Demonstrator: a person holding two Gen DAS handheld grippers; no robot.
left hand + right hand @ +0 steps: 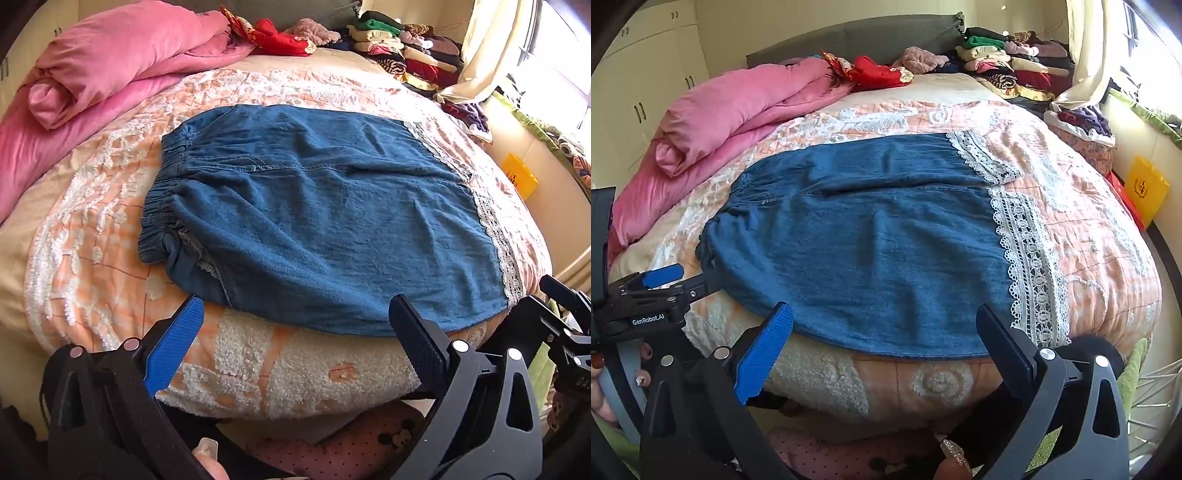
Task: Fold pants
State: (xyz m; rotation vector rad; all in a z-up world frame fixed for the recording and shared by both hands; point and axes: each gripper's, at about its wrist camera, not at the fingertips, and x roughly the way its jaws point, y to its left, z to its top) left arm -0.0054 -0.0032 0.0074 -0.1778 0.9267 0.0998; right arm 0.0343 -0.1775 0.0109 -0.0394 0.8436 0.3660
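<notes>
Blue denim pants (314, 221) with white lace hems (498, 236) lie flat on the bed, elastic waistband to the left, legs to the right. They also show in the right wrist view (871, 243), lace hems (1027, 266) on the right. My left gripper (295, 317) is open and empty, just short of the pants' near edge. My right gripper (886, 325) is open and empty at the near edge, close to the lace hem. The left gripper (661, 280) shows at the left of the right wrist view.
The bed has a peach and white quilt (92, 206). A rolled pink duvet (110, 66) lies at the back left. Stacks of folded clothes (406, 48) sit at the back right. A yellow box (1145, 188) stands beside the bed at right.
</notes>
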